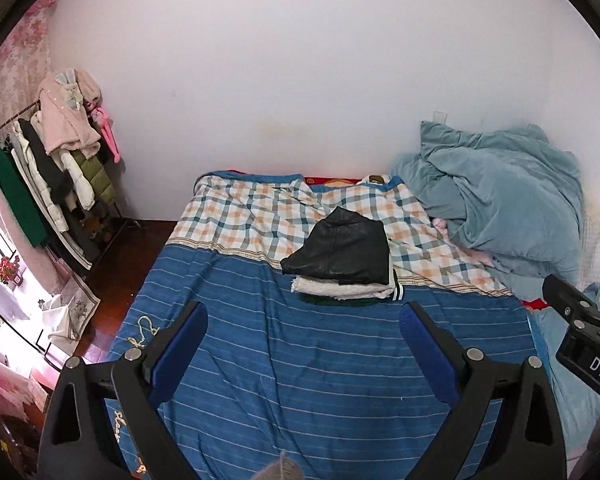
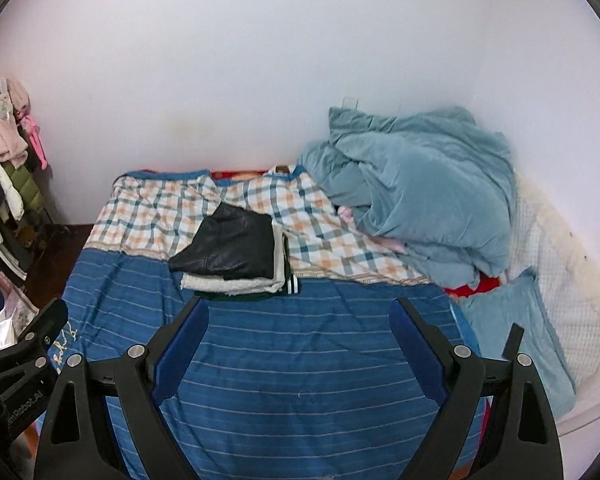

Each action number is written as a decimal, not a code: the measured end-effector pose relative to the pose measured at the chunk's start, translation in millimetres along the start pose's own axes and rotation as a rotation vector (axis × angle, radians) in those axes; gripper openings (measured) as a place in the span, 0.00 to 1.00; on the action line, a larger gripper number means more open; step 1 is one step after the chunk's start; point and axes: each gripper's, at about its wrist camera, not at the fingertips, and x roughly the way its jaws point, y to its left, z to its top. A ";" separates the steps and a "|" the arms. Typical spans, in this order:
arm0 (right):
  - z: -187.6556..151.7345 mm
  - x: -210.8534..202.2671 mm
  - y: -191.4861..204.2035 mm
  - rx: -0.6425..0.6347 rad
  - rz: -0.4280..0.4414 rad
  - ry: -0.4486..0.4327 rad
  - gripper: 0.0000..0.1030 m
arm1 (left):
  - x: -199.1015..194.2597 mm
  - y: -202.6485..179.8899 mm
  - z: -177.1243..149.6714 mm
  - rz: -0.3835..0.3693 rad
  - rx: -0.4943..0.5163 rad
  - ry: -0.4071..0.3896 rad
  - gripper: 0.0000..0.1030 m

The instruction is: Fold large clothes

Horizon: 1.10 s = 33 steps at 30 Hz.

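- Blue striped and checked bed (image 1: 300,360) fills the view, crumpled teal quilt (image 1: 500,200) far right.
- Folded stack of clothes, black leather jacket on top (image 2: 228,248), sits mid-bed.
- Left gripper (image 1: 302,330) and right gripper (image 2: 296,324) hover above the near bed, jaws wide, empty.

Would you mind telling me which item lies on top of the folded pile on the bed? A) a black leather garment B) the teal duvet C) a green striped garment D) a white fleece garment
A: the black leather garment tops the pile, with a white fleece layer under it and a green garment with striped trim at the bottom; the teal duvet lies bunched apart by the wall.
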 end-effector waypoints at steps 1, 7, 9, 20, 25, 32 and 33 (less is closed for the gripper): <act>-1.4 -7.3 -1.4 -0.004 -0.005 -0.011 0.91 | -3.9 0.1 -2.3 -0.003 -0.001 -0.003 0.95; -10.2 -31.9 -11.6 0.010 0.007 -0.031 0.91 | -19.5 2.5 -10.6 0.018 -0.011 -0.024 0.95; -12.5 -36.5 -12.7 0.007 0.008 -0.037 0.91 | -24.7 3.6 -13.3 0.031 -0.009 -0.039 0.95; -20.2 -43.6 -14.0 0.005 -0.002 -0.067 0.96 | -39.5 7.2 -20.4 0.051 -0.007 -0.070 0.98; -23.1 -46.4 -14.9 0.015 0.002 -0.070 0.96 | -44.4 6.1 -21.6 0.041 0.002 -0.079 0.99; -23.3 -49.5 -14.6 0.015 0.020 -0.068 0.97 | -48.4 7.1 -21.3 0.042 0.010 -0.087 0.99; -23.4 -49.6 -14.5 0.016 0.023 -0.067 0.97 | -48.8 8.2 -20.8 0.042 0.009 -0.088 0.99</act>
